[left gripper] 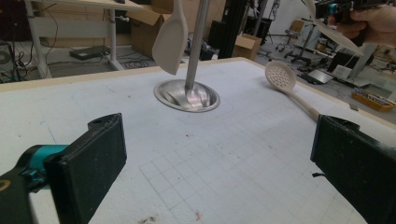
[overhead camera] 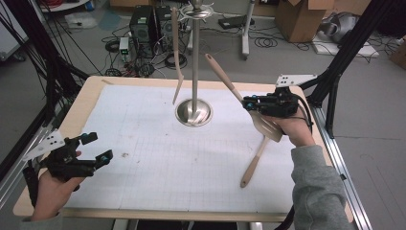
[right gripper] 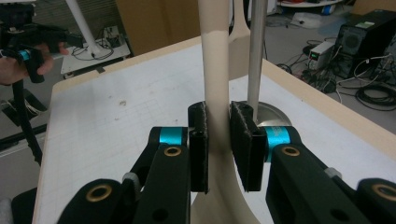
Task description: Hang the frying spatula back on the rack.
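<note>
Your stand (overhead camera: 194,111) sits at the table's (overhead camera: 86,103) far middle, a spatula (overhead camera: 176,62) hanging from it on its left. Right of the stand, a slotted spoon (overhead camera: 253,160) lies on the table, and your right gripper (overhead camera: 253,103) holds a turner (overhead camera: 239,98) above it.

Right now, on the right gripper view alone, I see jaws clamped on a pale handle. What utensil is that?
Observer: A spatula, held off the table by the right gripper, handle slanting up toward the stand.
Operator: Anything lying on the table?
Observer: A perforated spoon, flat near the table's right edge.
Operator: Is the left gripper holding something?
Observer: No, the left gripper is open with nothing between its jaws, at the near left corner.
</note>
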Available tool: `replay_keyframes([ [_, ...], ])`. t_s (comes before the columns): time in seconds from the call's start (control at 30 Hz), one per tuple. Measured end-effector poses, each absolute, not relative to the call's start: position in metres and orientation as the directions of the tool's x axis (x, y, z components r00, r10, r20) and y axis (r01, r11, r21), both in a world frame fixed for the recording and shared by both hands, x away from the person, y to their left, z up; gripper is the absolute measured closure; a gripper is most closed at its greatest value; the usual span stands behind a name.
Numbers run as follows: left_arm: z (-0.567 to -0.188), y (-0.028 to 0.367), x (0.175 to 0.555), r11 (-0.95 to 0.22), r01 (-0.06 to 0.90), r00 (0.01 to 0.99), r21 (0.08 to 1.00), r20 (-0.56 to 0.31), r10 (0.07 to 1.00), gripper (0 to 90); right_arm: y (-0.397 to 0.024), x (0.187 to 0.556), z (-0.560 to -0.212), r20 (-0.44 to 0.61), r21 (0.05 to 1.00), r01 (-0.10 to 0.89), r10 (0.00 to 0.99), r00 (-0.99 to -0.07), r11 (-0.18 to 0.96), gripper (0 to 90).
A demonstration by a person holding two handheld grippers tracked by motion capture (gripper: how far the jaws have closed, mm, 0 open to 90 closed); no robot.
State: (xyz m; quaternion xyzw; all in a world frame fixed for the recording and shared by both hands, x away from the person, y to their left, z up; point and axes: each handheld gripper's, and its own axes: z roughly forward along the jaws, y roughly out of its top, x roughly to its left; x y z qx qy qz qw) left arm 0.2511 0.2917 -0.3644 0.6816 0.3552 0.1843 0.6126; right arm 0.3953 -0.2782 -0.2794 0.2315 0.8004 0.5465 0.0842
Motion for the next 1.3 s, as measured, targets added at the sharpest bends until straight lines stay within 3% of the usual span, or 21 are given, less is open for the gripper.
replay_keyframes([
  [1.3,-0.372,0.302,0.255,0.023,0.286,0.660,0.958,-0.214,0.720,3.9,-0.294,0.423,-0.231,0.113,0.948,0.244,0.499,-0.859,0.206,77.7],
])
